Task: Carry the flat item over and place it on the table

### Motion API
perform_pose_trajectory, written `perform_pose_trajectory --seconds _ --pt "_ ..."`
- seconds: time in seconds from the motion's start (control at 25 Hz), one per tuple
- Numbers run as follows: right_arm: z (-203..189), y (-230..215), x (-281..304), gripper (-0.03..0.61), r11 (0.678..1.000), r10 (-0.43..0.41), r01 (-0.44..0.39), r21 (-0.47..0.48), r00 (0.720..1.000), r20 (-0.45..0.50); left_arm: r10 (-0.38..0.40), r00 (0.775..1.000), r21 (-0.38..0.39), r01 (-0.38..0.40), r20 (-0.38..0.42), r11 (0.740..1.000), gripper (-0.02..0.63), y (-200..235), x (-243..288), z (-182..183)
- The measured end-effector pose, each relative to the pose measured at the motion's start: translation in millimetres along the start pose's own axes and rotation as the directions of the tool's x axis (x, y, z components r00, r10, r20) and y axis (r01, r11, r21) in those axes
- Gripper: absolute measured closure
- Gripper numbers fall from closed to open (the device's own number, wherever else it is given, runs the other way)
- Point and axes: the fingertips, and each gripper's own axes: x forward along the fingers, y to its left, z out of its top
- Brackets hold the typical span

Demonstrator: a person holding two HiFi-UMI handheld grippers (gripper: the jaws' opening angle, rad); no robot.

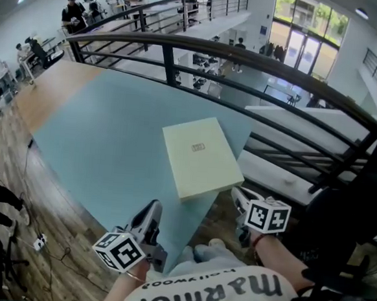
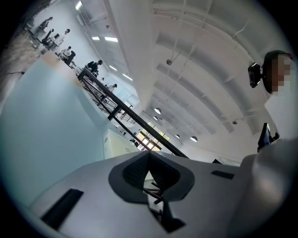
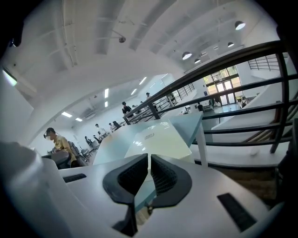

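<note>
A pale blue table (image 1: pixel 111 147) fills the middle of the head view, with a black railing (image 1: pixel 260 71) curving behind it. A flat cream box (image 1: pixel 201 155) lies flat on the table along its right edge, close to the near corner, which its nearest corner seems to jut slightly past. It looks like stiff, light cardboard with smooth, possibly slippery faces. It is probably best pinched by its thin near edge, one claw towards each end. The left gripper (image 1: pixel 151 210) and right gripper (image 1: pixel 239 195) hover near the person's body, apart from the box, each with jaws pressed together on nothing.
</note>
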Motion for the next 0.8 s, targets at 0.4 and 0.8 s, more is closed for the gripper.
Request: perform_pose_trajectory --seconds 0.4,0.8 --pt "-51 10 -55 0.529 0.992 -0.026 0.024 0.125 0.999 0.018 -0.040 0.998 0.014 0.041 -0.057 0.999 0.611 -15 -54 -27" --pt "-78 20 -80 0.529 0.999 -0.038 0.038 0.022 0.999 -0.006 -0.033 0.997 0.009 0.034 -0.077 0.999 0.611 -19 -93 -52"
